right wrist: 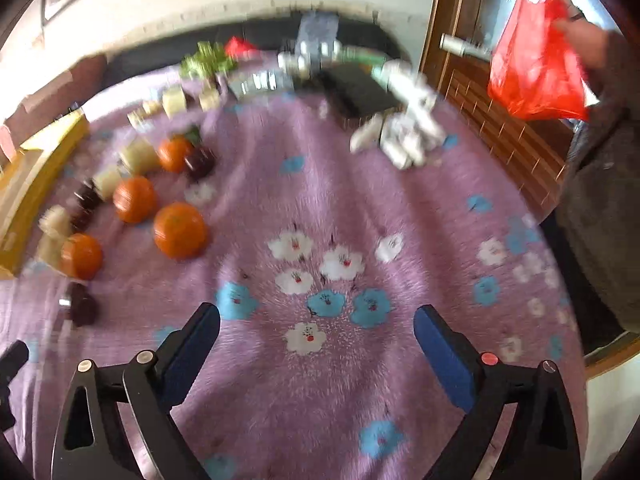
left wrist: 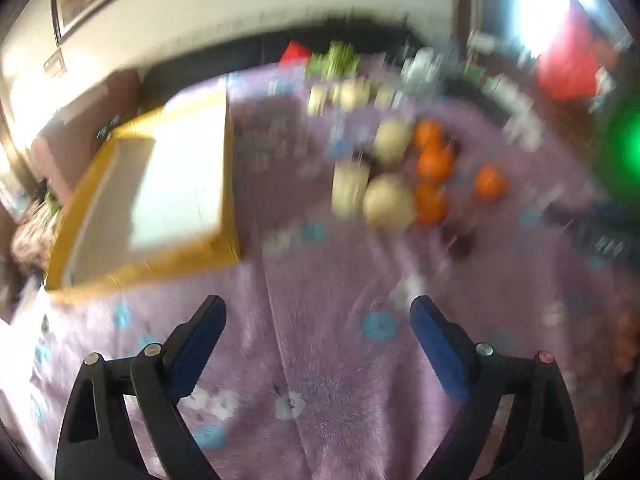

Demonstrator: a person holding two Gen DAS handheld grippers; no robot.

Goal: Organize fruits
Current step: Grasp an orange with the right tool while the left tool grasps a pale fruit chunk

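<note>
Fruit lies in a loose cluster on a purple flowered blanket (left wrist: pixel 320 360). In the blurred left wrist view I see pale round fruits (left wrist: pixel 388 200), several oranges (left wrist: pixel 434 162) and small dark fruits (left wrist: pixel 460 242), all well ahead of my left gripper (left wrist: pixel 318 310), which is open and holds nothing. In the right wrist view the oranges (right wrist: pixel 180 230) lie to the left with dark fruits (right wrist: pixel 198 162) and pale fruits (right wrist: pixel 138 154) behind them. My right gripper (right wrist: pixel 316 318) stands open over bare blanket (right wrist: pixel 320 200), to the right of the fruit.
A yellow-rimmed box with a white inside (left wrist: pixel 160 192) sits left of the fruit, its edge (right wrist: pixel 36 160) also at the far left. Packets and bottles (right wrist: pixel 404 136) and a dark box (right wrist: pixel 360 92) lie at the back. A red plastic bag (right wrist: pixel 536 56) hangs at the right beside a person's dark clothing (right wrist: pixel 600 200).
</note>
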